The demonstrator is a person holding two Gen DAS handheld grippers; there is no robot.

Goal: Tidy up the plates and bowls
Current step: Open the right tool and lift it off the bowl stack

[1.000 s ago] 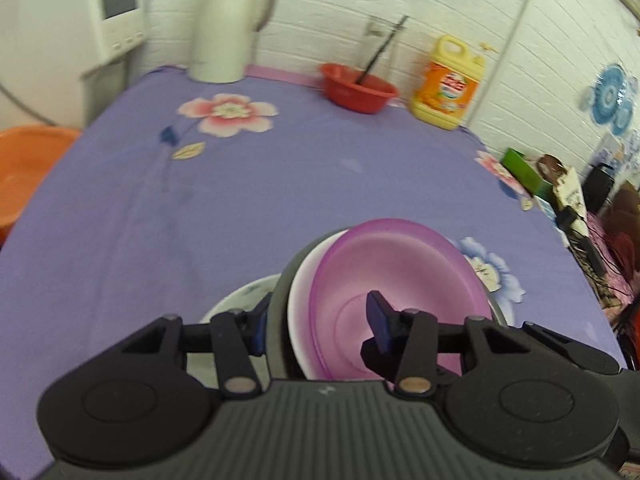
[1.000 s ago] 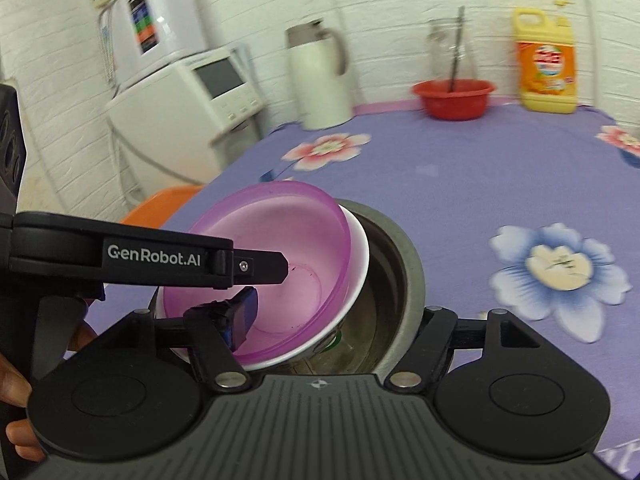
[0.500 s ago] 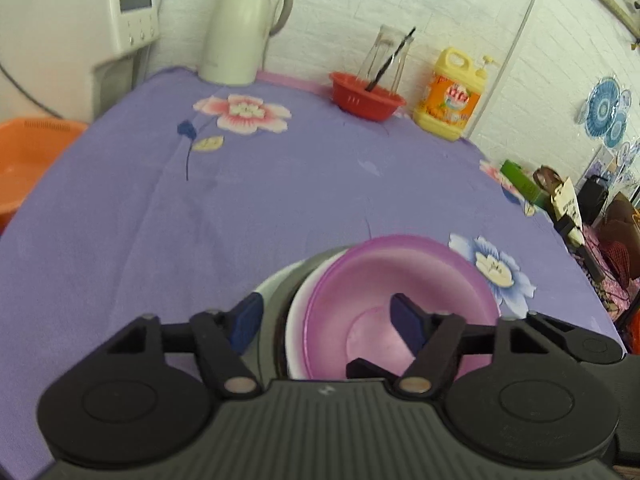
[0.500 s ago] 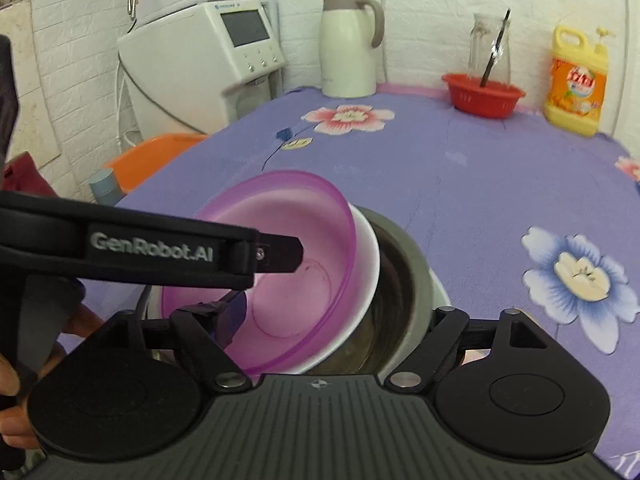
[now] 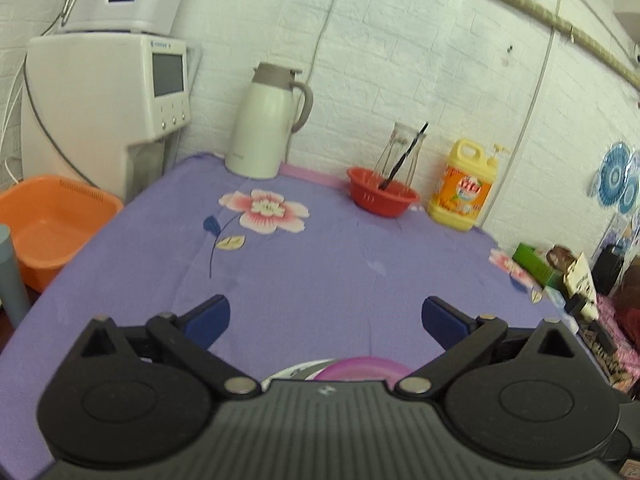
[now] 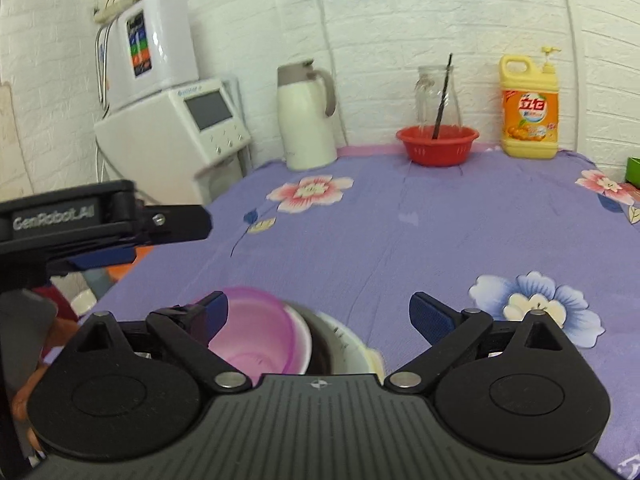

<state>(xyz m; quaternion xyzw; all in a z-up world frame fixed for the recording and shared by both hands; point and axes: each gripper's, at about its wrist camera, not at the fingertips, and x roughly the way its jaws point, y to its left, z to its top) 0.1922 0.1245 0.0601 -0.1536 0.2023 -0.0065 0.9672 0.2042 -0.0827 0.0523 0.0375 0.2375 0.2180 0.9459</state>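
A: Why are both tools empty and held up off the dishes?

B: My guess is the nesting is done. The translucent purple plastic bowl [image 6: 256,332] sits inside a white bowl [image 6: 304,344], which sits in a dark grey metal-looking bowl [image 6: 320,354] on a pale white plate [image 6: 360,354]. The stack rests at the near edge of the purple flowered cloth surface [image 6: 440,240], so neither tool needs to carry anything.

A: And the fingers?

B: The right gripper [image 6: 318,314] has its blue-tipped fingers [image 6: 430,316] spread wide and released, gripping nothing; the stack lies just below and left of the gap. The left gripper [image 5: 326,318] is likewise spread apart and empty, with only a sliver of the purple bowl [image 5: 362,368] and the plate's rim [image 5: 296,372] showing under its body.

A: How does the stack look?

B: Smallest on top and roughly centred, though the purple bowl appears to lean left in the white one. Blur keeps me from judging more.

A: Anything else nearby?

B: Far off by the wall: a cream thermos jug [image 6: 308,116], a red plastic basket [image 6: 438,144] and a yellow detergent bottle [image 6: 528,108], well apart from the stack.
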